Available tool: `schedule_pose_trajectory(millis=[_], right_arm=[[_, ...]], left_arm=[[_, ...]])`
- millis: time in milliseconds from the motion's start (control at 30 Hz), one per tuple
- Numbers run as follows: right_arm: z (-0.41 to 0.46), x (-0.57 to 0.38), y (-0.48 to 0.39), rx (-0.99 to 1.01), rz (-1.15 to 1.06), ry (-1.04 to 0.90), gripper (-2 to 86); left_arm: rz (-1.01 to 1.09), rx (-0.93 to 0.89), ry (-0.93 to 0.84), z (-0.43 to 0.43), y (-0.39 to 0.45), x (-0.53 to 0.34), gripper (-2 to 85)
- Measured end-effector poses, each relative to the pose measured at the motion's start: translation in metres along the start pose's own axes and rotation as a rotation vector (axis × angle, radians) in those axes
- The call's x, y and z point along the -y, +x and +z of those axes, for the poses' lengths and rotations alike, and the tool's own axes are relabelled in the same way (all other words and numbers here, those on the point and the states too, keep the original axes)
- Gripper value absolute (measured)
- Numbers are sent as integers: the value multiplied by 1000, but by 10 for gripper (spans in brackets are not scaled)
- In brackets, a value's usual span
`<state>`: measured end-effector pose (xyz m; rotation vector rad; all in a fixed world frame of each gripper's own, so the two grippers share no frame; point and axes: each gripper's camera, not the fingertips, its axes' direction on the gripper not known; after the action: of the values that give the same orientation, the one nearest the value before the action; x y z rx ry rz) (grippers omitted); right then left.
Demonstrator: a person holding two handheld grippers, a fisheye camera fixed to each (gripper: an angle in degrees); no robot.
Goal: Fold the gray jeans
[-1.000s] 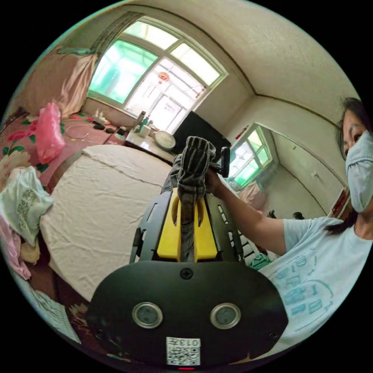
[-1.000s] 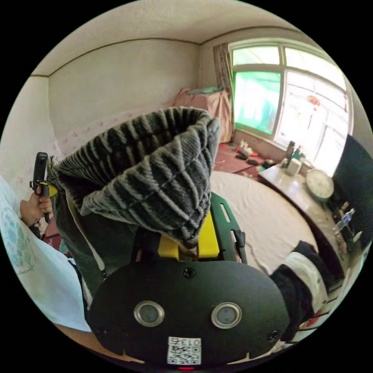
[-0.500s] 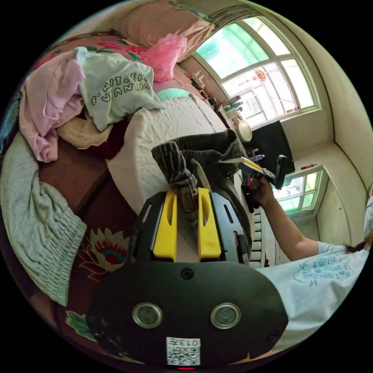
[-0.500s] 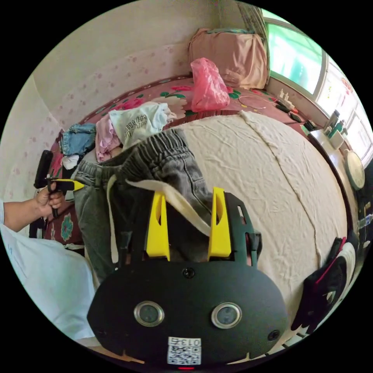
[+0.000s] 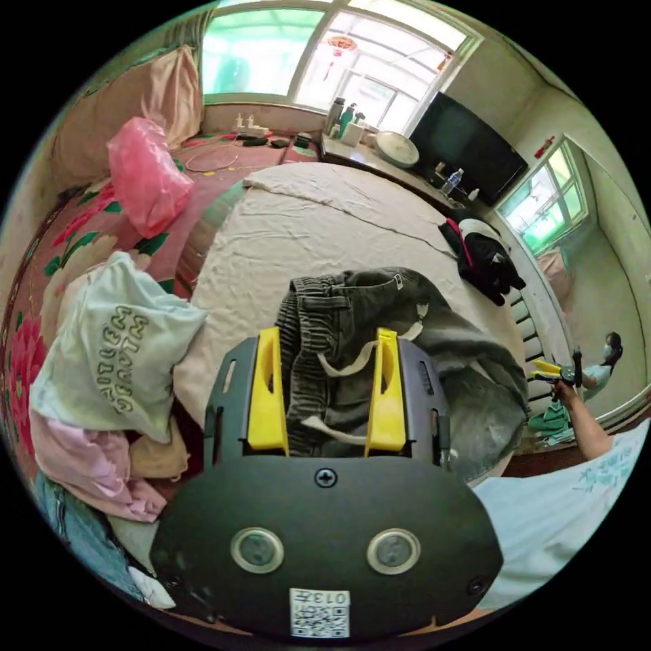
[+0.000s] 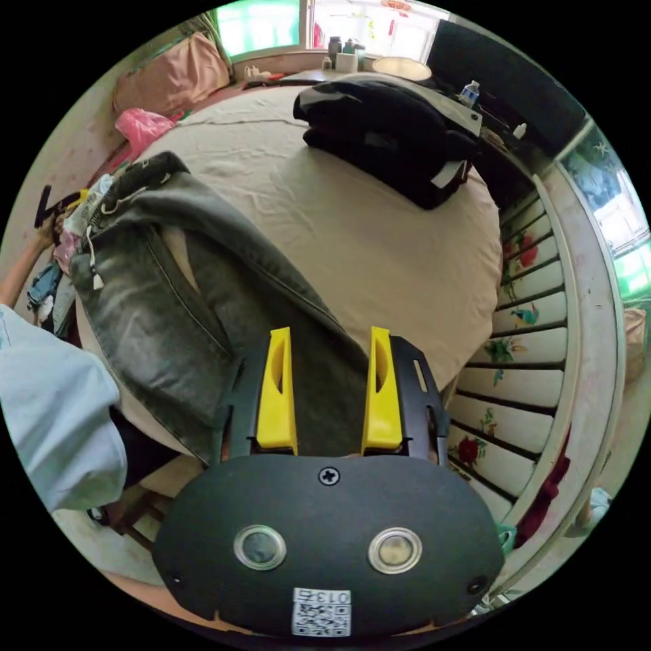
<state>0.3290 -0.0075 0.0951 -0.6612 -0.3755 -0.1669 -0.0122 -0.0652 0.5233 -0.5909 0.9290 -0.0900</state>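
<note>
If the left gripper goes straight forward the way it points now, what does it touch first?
Most likely the gray jeans: the waistband with its white drawstring lies right between and ahead of the open jaws of the left gripper. How near is hard to judge in this fisheye view.

The gray jeans lie spread across the near edge of the bed, faded and rumpled. Their gathered elastic waistband with a pale drawstring sits bunched at one end.
</note>
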Motion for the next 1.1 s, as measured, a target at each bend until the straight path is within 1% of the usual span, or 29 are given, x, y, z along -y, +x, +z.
schedule_pose_trajectory(millis=[67, 100, 167, 267, 300, 367, 467, 533, 633, 667, 767, 867, 967, 1033, 1100], right_arm=[[6, -1, 13, 10, -29, -46, 148], [10, 0, 20, 0, -47, -68, 144], [15, 5, 31, 8, -63, -90, 136], [18, 13, 41, 57, -103, -135, 115], [18, 15, 40, 36, -131, -153, 104], [16, 18, 41, 3, -147, -179, 88], [6, 22, 44, -21, -137, -168, 51], [0, 24, 47, -65, -107, -171, 39], [-5, 27, 52, -20, -80, -177, 63], [-7, 28, 51, -9, -100, -175, 73], [-14, 33, 41, -66, -177, -153, 74], [-13, 41, 33, -33, -219, -210, 36], [-33, 45, 28, -131, -254, -258, 18], [-62, 45, 26, -199, -271, -223, 14], [-122, 44, 21, -378, -269, -56, 11]], left_arm=[[-23, -6, -79, 32, 5, 44, 174], [-36, -6, -89, 38, 7, 52, 174], [-92, 52, -132, 52, 11, 76, 170], [-116, 144, -161, 53, 18, 91, 145], [-112, 161, -162, 52, 20, 93, 138], [-113, 149, -166, 43, 22, 101, 98], [-109, 120, -163, 33, 26, 113, 55], [-95, 110, -172, 26, 26, 119, 49], [-87, 50, -160, 5, 19, 125, 41], [-83, 22, -142, -6, 16, 126, 38], [-70, -21, -110, -29, 12, 126, 31], [-58, -42, -95, -49, 9, 127, 27], [-44, -72, -50, -77, 9, 128, 24], [-27, -90, -4, -99, 9, 128, 22], [11, -115, 60, -126, 13, 128, 21]])
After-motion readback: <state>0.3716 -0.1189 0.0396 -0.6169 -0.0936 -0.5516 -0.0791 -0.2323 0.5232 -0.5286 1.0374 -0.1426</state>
